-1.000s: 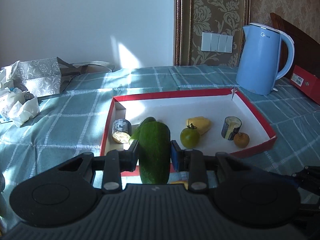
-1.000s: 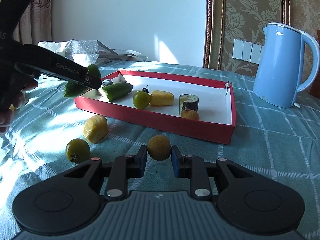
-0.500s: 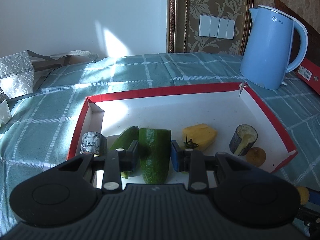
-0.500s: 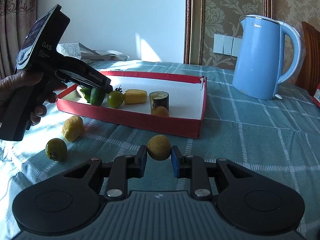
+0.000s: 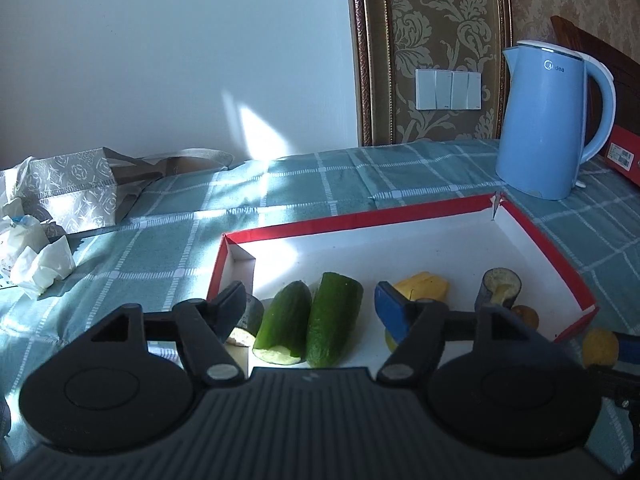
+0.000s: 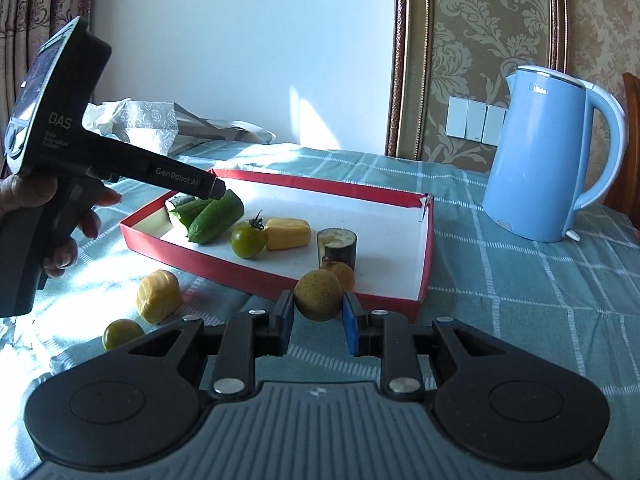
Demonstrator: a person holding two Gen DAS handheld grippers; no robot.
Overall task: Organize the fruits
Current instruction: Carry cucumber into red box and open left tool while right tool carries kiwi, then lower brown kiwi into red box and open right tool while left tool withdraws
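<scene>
My left gripper (image 5: 310, 312) hovers low over the near left end of the red-rimmed white tray (image 5: 360, 222), its jaws opening. A dark green cucumber piece (image 5: 334, 320) lies in the tray between them, clear of both pads, beside a second cucumber piece (image 5: 284, 324). The right wrist view shows the left gripper (image 6: 218, 194) just above the cucumber pieces (image 6: 214, 216). My right gripper (image 6: 318, 312) is shut on a round brown fruit (image 6: 318, 296), held above the cloth just in front of the tray (image 6: 248, 280).
The tray also holds a green tomato (image 6: 247, 240), a yellow piece (image 6: 288, 233), an eggplant chunk (image 6: 337, 244) and a brown fruit (image 6: 344, 274). A yellow piece (image 6: 157, 296) and a green tomato (image 6: 122, 332) lie on the checked cloth. A blue kettle (image 6: 548, 160) stands right, a tissue bag (image 5: 72, 192) left.
The left gripper carried the cucumber piece over the tray, then opened and let it go beside the other piece. The right gripper rose a little and neared the tray, still gripping the brown fruit.
</scene>
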